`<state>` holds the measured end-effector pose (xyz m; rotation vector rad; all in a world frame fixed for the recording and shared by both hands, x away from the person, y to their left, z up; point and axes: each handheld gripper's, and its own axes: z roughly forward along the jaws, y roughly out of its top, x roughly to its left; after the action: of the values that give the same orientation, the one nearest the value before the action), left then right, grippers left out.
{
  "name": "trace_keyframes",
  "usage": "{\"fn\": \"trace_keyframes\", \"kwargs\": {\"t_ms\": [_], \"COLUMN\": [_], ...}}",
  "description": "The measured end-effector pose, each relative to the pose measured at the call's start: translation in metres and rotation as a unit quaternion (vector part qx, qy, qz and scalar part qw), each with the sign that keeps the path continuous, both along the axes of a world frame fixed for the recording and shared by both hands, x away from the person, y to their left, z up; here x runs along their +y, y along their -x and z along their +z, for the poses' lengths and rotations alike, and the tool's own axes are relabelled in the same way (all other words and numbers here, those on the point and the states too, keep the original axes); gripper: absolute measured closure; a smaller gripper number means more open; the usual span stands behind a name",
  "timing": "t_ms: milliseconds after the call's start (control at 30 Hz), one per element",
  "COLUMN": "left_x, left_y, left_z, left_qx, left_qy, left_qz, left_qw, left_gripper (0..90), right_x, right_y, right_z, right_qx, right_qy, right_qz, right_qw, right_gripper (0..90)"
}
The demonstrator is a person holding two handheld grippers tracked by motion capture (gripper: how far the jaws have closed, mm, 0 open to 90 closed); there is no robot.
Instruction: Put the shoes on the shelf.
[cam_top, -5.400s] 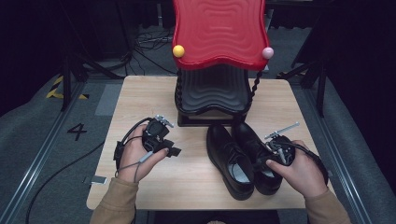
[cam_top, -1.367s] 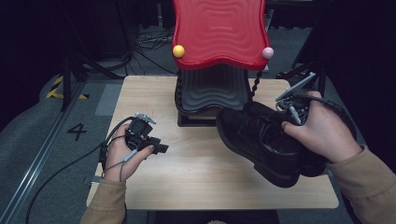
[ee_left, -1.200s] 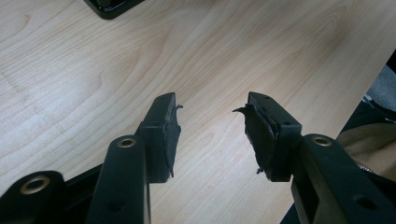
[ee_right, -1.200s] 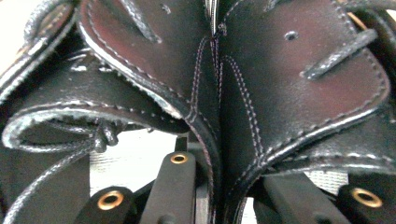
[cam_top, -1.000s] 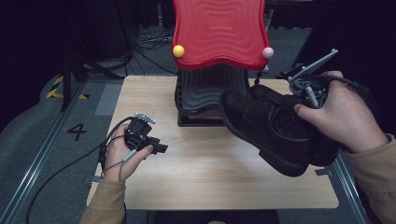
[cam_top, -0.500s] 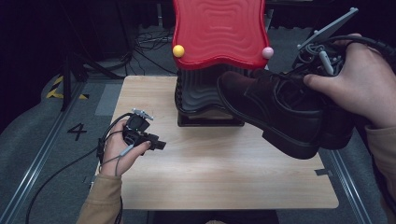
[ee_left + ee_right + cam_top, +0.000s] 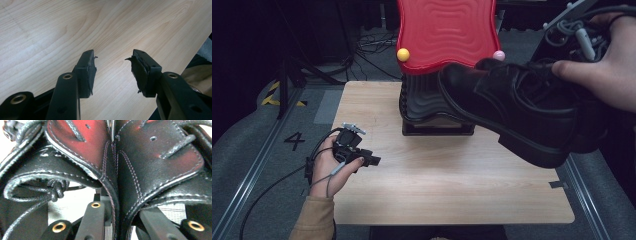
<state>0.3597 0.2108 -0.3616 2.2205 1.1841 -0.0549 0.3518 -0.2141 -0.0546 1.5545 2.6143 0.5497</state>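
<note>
black numeral "4" (image 7: 294, 141) on grey floor (image 7: 257, 150)

Two black leather shoes (image 7: 140, 170) are pressed side by side, their inner walls meeting along a stitched seam down the middle. The right gripper (image 7: 117, 220) rises from the bottom edge, one black jaw on each side of those two walls, clamping them together. Red reflections sit on the upper flaps. A knotted black lace (image 7: 56, 188) hangs inside the left-hand opening

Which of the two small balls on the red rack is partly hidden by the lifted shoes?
The pink ball at the red rack's right corner; the yellow ball at the left corner shows whole.
</note>
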Motion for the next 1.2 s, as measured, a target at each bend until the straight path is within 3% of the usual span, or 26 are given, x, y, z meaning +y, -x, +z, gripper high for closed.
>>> {"fn": "trace_keyframes", "kwargs": {"t_ms": [267,400,567,600,967,1133,1200], "left_x": [0.007,0.01,0.014,0.014,0.016,0.022,0.023], "left_y": [0.002,0.002,0.002,0.001,-0.004,-0.007,-0.007], "left_z": [-0.001,-0.001,0.0,-0.001,-0.005,-0.01,-0.01], "left_qx": [-0.002,-0.003,-0.006,-0.005,0.001,0.01,0.01], "left_qy": [0.006,0.008,0.013,0.014,0.023,0.028,0.032], "left_qz": [0.01,0.012,0.015,0.015,0.013,0.008,0.011], "left_qw": [0.9999,0.9999,0.9998,0.9998,0.9997,0.9995,0.9994], "left_gripper": [53.9,54.0,54.0,54.0,54.0,53.4,53.5], "right_x": [0.018,0.033,0.046,0.053,0.071,0.078,0.083], "right_y": [-0.033,-0.052,-0.071,-0.082,-0.123,-0.143,-0.151], "right_z": [0.029,0.041,0.051,0.055,0.062,0.062,0.063], "right_qx": [-0.022,-0.049,-0.061,-0.071,-0.082,-0.1,-0.118], "right_qy": [0.006,0.01,0.005,-0.001,-0.015,-0.016,-0.022], "right_qz": [-0.041,-0.065,-0.084,-0.091,-0.106,-0.121,-0.13], "right_qw": [0.9989,0.9966,0.9946,0.9933,0.9908,0.9875,0.9843], "right_gripper": [82.0,82.0,82.0,82.0,81.7,81.7,81.7]}}
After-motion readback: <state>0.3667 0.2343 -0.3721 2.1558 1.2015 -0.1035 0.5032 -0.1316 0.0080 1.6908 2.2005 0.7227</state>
